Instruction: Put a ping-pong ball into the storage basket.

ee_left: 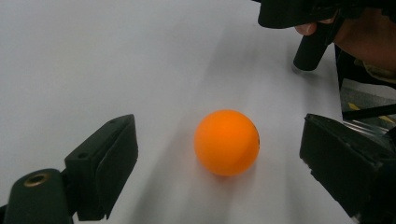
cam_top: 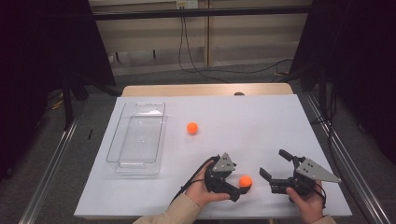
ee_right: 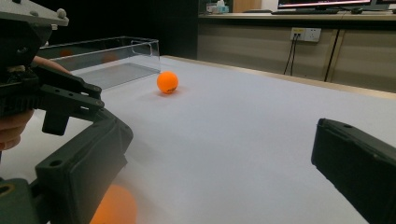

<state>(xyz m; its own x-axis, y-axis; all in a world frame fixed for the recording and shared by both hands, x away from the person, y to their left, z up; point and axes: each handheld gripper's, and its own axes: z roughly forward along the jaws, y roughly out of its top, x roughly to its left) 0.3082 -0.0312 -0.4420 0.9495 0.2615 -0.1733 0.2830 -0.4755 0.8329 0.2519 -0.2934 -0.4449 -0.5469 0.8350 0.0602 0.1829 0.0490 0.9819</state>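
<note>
While left gripper (ee_left: 219,154) sits wide open, near orange ball (ee_left: 227,142) between jaws, untouched; right gripper (cam_top: 275,169) wide open, empty; far ball (cam_top: 192,128) well ahead.

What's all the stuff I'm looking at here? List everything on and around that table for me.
orange ball: two, orange; near ball sits between the open jaws of the left claw, untouched; far ball lies mid-table, beside the tray
clear tray: one, see-through plastic, empty, on the table's left side
white table: one, white top with a wooden far edge
cables: dark, on the floor beyond the table
wall socket: white, on the far wall
left claw: one, black, held in the left hand, jaws open around the near ball
right claw: one, black with a grey plate, held in the right hand, jaws open, empty
</note>
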